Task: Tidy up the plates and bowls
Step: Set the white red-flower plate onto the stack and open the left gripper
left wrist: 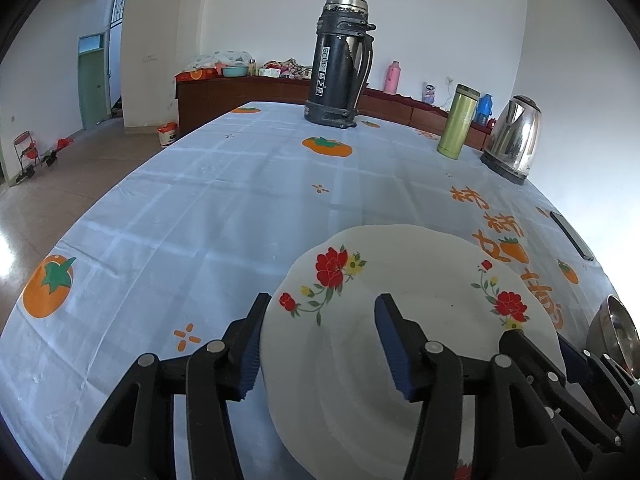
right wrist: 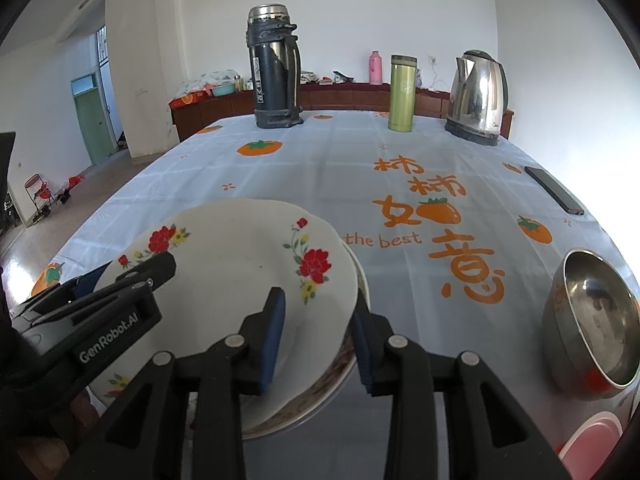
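Note:
A white plate with red flowers (left wrist: 420, 312) (right wrist: 240, 272) lies on top of a second plate with a patterned rim (right wrist: 320, 396) at the near edge of the table. My left gripper (left wrist: 322, 340) straddles the top plate's left rim with a wide gap; its pads do not press, so it is open. My right gripper (right wrist: 318, 338) straddles the right rim, one pad on the plate's inner face and the other against its outer edge, shut on it. A steel bowl (right wrist: 592, 320) stands to the right, apart from both grippers.
A pink container (right wrist: 592, 436) sits at the near right corner. A phone (right wrist: 554, 190) lies by the right edge. A dark thermos (right wrist: 274, 68), a green flask (right wrist: 402, 94) and a steel kettle (right wrist: 476, 96) stand along the far edge of the persimmon-print tablecloth (right wrist: 320, 168).

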`<act>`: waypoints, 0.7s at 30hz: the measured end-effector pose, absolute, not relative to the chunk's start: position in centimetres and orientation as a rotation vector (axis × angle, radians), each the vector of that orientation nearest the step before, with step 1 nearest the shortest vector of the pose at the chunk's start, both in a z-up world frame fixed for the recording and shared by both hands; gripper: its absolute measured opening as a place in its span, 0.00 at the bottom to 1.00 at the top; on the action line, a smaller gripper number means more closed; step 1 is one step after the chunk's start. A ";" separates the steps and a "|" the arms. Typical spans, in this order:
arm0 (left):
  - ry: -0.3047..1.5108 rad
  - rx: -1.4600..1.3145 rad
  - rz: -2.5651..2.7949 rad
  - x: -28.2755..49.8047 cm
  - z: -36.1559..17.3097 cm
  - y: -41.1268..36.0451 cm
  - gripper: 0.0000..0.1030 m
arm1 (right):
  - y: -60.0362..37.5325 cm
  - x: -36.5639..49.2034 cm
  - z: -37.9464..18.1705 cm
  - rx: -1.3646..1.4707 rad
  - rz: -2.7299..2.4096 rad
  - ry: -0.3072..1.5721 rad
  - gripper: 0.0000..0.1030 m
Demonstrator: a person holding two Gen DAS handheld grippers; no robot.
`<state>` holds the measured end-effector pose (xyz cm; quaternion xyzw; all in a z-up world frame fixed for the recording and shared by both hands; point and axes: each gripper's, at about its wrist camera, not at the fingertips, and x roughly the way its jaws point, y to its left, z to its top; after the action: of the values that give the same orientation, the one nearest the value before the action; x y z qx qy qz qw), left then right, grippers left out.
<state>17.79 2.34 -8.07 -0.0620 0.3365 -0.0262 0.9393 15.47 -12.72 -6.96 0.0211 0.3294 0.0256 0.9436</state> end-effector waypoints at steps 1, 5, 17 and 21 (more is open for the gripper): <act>0.687 -0.128 -0.054 17.8 -8.1 2.4 0.54 | -12.7 15.5 -6.9 0.041 0.051 0.672 0.34; 0.681 -0.137 -0.060 17.7 -8.0 2.5 0.54 | -12.7 15.5 -6.9 0.039 0.054 0.672 0.35; 0.668 -0.156 -0.065 17.4 -7.9 2.7 0.64 | -12.2 15.5 -6.9 0.028 0.089 0.668 0.51; 0.672 -0.162 -0.058 17.5 -7.9 2.9 0.67 | -12.3 15.4 -6.9 0.036 0.089 0.658 0.52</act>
<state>17.46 2.88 -7.92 -0.0796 0.3291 -0.0283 0.9405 15.36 -12.28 -6.87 0.0178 0.3230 0.0436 0.9452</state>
